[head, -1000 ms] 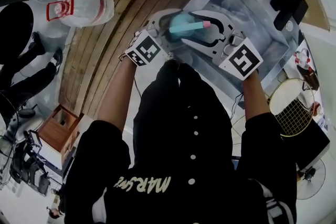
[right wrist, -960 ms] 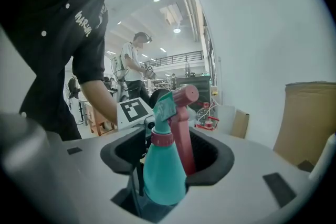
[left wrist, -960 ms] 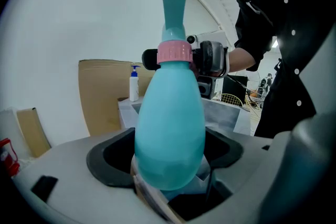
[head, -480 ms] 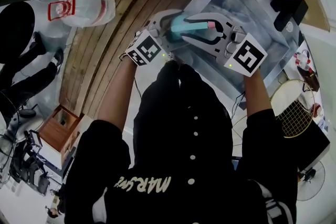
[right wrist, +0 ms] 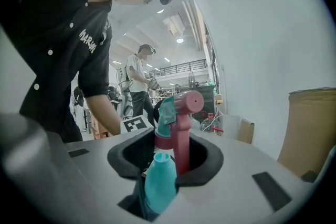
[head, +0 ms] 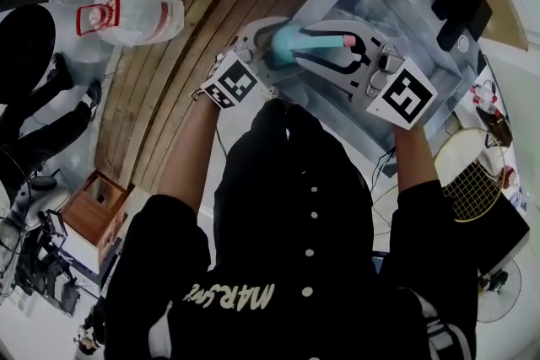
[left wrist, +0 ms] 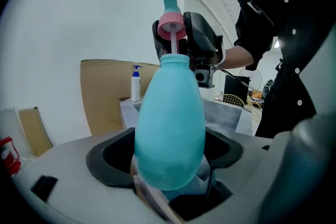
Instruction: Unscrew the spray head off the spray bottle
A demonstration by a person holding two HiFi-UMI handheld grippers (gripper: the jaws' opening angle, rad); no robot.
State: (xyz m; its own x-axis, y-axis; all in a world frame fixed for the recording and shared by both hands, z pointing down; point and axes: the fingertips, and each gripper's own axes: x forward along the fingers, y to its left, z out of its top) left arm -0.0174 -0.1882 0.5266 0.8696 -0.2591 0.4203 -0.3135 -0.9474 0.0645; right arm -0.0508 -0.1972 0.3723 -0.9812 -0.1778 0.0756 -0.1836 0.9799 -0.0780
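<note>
The spray bottle (left wrist: 170, 123) is a smooth teal, egg-shaped body that narrows to a short neck. The spray head (left wrist: 171, 22) has a pink collar and stem with teal pieces at its top. It stands clear of the bottle, just above the neck in the left gripper view. A thin dip tube (left wrist: 174, 44) runs from the collar down into the neck, so only the tube joins head and bottle. The left tongs (head: 272, 46) are closed round the bottle's wide belly, with a dark pad on either side of it and the neck pointing away from them. The right tongs (right wrist: 170, 157) reach in from the bottle's far side. Their jaws have just been closing and now clamp the pink stem of the spray head, partway shut, with the head's top rising out of them. In the head view the bottle sits between the two tongs, held in the air, with the grey tabletop (head: 405, 4) below the bottle
</note>
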